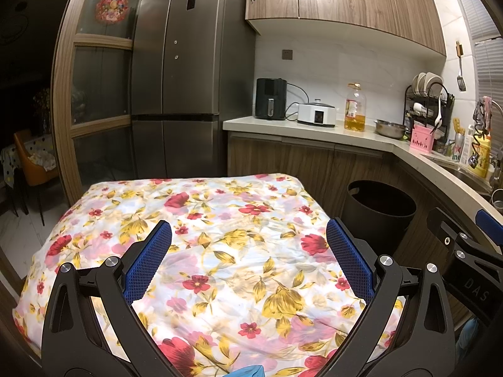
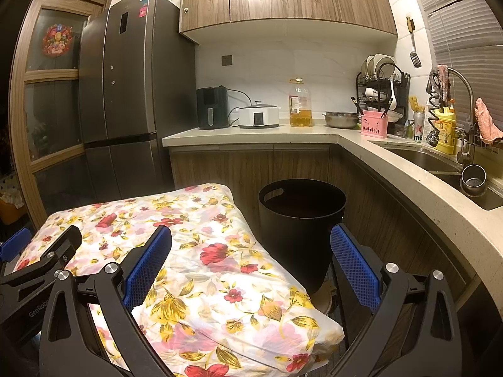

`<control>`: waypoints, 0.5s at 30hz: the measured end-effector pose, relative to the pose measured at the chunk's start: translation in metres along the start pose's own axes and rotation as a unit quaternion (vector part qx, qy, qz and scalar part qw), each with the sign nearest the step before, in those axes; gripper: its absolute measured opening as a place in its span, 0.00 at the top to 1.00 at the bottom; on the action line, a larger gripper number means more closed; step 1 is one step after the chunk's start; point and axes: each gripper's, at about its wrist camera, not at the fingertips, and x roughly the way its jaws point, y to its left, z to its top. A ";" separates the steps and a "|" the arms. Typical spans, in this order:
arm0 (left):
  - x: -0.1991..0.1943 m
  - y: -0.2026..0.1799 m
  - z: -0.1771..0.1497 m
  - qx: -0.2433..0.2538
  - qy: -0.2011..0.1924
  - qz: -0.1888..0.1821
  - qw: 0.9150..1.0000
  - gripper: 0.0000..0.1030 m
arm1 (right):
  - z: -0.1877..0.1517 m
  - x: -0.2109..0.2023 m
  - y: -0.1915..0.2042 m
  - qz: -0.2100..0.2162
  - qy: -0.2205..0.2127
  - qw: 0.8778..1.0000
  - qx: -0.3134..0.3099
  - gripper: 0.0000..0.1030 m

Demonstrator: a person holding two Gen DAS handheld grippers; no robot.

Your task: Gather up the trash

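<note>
Trash itself does not show anywhere on the flowered cloth, so by my reading the task stands either at its very start or at its end; which of the two cannot be told. Nearest, the left tongs (image 1: pixel 249 242) hang wide apart over the floral tablecloth (image 1: pixel 220 220) with nothing between the blue pads, and the right tongs (image 2: pixel 251 245) are spread just as wide and empty, straddling the cloth's right edge. A scrap of blue shows at the very bottom of the left view (image 1: pixel 248 372); whether it is litter or a glove I cannot tell. Just beyond the cloth's right edge stands the black trash bin (image 2: pixel 298 216) on the floor, open-topped, its inside too dark to read. Farther back the counter (image 2: pixel 251 132) carries an air fryer (image 2: pixel 212 106), a white cooker (image 2: pixel 259 116) and an oil bottle (image 2: pixel 300 103). The next move likely calls for searching out a piece of litter, then closing on it and carrying it above the bin.
</note>
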 end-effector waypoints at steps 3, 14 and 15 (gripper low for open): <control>0.000 0.000 0.000 -0.001 0.000 -0.001 1.000 0.06 | 0.000 0.000 0.001 0.000 -0.001 1.000 -0.001 0.06; 0.000 -0.001 -0.003 0.007 -0.001 -0.001 1.000 0.14 | 0.001 0.000 -0.001 -0.001 0.000 1.000 0.002 0.06; 0.000 0.000 -0.003 0.006 -0.002 0.001 1.000 0.14 | 0.001 0.000 -0.001 0.000 0.000 1.000 0.002 0.06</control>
